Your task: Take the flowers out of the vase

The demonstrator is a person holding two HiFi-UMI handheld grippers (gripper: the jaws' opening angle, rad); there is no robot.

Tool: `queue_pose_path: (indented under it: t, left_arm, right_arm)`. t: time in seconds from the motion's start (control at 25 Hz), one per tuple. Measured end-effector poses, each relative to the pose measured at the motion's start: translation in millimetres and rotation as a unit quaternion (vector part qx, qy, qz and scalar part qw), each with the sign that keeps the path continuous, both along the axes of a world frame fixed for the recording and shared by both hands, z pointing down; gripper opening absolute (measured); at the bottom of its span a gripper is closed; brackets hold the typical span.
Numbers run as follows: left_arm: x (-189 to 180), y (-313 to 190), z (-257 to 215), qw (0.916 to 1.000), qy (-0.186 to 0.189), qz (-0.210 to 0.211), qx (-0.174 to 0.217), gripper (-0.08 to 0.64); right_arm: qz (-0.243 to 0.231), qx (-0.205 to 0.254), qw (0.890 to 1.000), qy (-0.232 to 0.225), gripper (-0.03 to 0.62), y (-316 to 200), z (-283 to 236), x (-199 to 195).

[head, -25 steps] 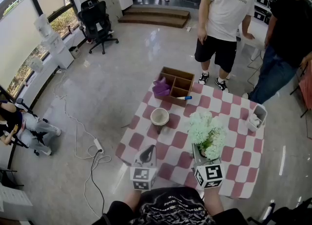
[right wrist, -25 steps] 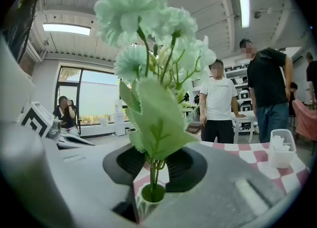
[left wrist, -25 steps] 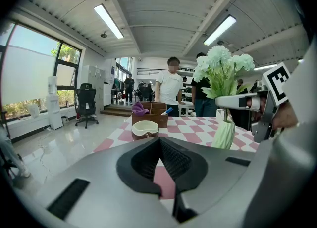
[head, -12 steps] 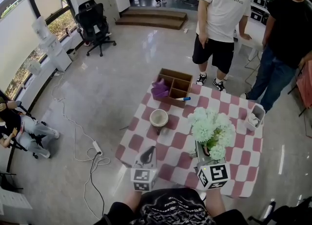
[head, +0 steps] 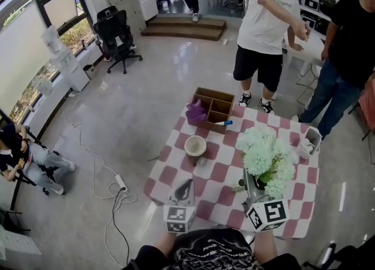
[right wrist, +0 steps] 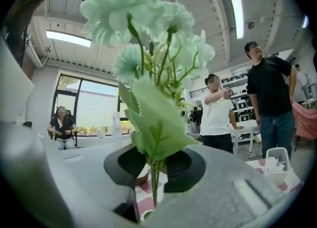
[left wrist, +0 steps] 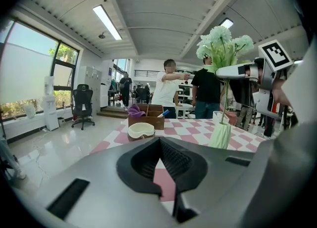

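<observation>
A bunch of pale green flowers [head: 265, 154] stands over the right half of the pink-and-white checked table [head: 218, 172]. My right gripper [head: 252, 185] is shut on the stems [right wrist: 153, 185] below the leaves, with the blooms [right wrist: 143, 19] towering above its jaws. In the left gripper view the right gripper [left wrist: 221, 71] holds the bunch [left wrist: 220, 44] high, and the thin stems [left wrist: 225, 101] run down to the mouth of the pale green vase [left wrist: 220, 135]. My left gripper [head: 183, 188] rests low at the table's near edge, its jaws [left wrist: 159, 143] shut on nothing.
A cream bowl [head: 195, 144] sits mid-table. A wooden divided box [head: 214, 103] with a purple cloth [head: 195, 112] and a blue pen [head: 224, 123] stands at the far edge, a small white container [head: 309, 141] at the right edge. Two people [head: 266, 23] stand just beyond the table.
My right gripper has risen with the flowers, and the bunch now looks larger and nearer in the head view. The left gripper has stayed where it was.
</observation>
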State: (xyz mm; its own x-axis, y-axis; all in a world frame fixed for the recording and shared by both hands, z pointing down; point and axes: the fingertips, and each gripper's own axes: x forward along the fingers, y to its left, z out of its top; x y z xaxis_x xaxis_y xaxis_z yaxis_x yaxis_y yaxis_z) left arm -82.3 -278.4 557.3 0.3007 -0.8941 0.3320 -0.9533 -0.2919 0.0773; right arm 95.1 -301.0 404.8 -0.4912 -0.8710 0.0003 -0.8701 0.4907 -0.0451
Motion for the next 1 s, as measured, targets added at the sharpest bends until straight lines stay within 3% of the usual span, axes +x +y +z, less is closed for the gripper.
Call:
queue_pose_path:
  t: [0.44,1.0]
  left_arm:
    - [15.3,-4.1,-1.4,0.9998,0.003,0.019,0.006,0.011]
    - [47.6,-9.2,-1.0,0.9984,0.008,0.056,0.008,0.010]
  right_arm:
    - [0.017,0.031,0.999,-0.011,0.072,7.4,-32.3,19.9]
    - [0.093,0.019,0.995,-0.003,0.067,21.4,-33.9,84.6]
